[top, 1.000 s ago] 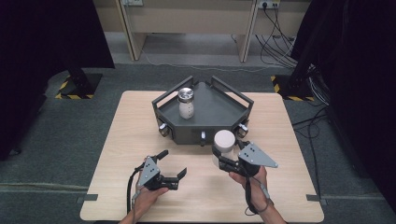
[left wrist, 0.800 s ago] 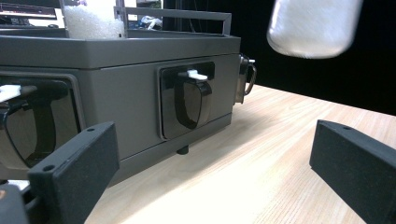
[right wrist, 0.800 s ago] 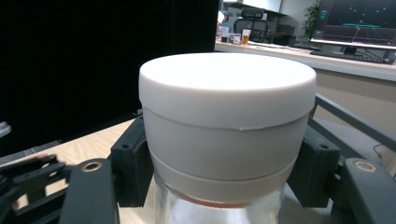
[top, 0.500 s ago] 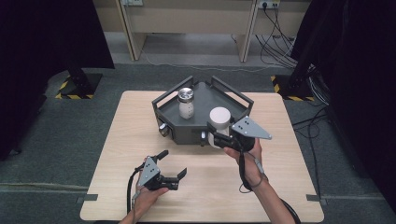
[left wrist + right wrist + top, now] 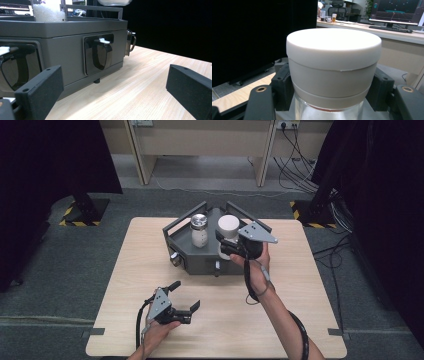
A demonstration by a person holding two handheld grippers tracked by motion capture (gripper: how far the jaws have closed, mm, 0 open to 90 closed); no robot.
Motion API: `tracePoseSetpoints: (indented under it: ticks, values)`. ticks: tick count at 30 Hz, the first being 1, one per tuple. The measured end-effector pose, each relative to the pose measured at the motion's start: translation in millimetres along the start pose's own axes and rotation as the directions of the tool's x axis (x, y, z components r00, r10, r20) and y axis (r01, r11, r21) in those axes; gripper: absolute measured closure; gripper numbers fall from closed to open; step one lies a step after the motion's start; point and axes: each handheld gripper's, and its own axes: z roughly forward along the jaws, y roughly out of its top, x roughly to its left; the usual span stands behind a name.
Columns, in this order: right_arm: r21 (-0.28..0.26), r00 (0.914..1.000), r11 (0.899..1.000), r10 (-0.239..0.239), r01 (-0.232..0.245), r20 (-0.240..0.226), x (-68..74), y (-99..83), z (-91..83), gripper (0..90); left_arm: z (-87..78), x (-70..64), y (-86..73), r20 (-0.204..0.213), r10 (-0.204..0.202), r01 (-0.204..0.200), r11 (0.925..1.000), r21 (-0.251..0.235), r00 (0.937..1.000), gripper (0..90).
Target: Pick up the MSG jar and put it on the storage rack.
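White-capped and clear in the body, the jar (image 5: pixel 228 231) is clamped in the right gripper (image 5: pixel 227 245), whose fingers (image 5: pixel 283 86) press against its cap from both sides in the right gripper view. In the high view the jar hangs upright over the right part of the grey tray (image 5: pixel 179 242), which sits near the far edge of the counter (image 5: pixel 310 320), about midway along it. Whether the jar's base touches the tray floor cannot be told. A 2nd jar (image 5: pixel 199 231), with a silver cap and a white filling, stands upright inside the tray just to the left of the held one, close but apart from it.

The left gripper (image 5: pixel 184 296) rests low near the counter's near edge, left of centre and well apart from the tray. Its fingers (image 5: pixel 40 92) are spread wide with nothing between them. In the left gripper view they point at the tray's front wall, where 2 dark recessed windows (image 5: pixel 98 55) are set into the grey face, and a metal latch (image 5: pixel 131 43) shows at the tray's corner.
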Motion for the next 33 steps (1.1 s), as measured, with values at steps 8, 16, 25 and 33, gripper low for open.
tracePoseSetpoints:
  ticks: [8,16,25,33]
  values:
    - [0.019,0.9994,1.000,0.006,-0.007,0.033,-1.7,2.0,25.5,34.7,-0.2,0.3,0.2,0.001,0.000,0.000,1.0000,-0.002,1.0000,0.8]
    - [0.040,0.9986,0.999,0.004,-0.006,0.053,-7.7,-2.2,45.0,34.7,0.0,0.0,-0.1,0.001,-0.001,0.001,1.0000,-0.003,1.0000,0.8]
    - [0.062,0.9969,0.998,0.011,-0.016,0.078,-11.4,-7.8,60.6,34.7,0.3,-0.5,-0.3,0.004,0.000,0.000,1.0000,-0.003,1.0000,0.8]
    - [0.075,0.9957,0.997,-0.005,-0.002,0.093,-9.7,-9.0,69.6,34.7,0.0,0.1,0.1,0.004,0.000,0.000,1.0000,-0.001,1.0000,0.8]
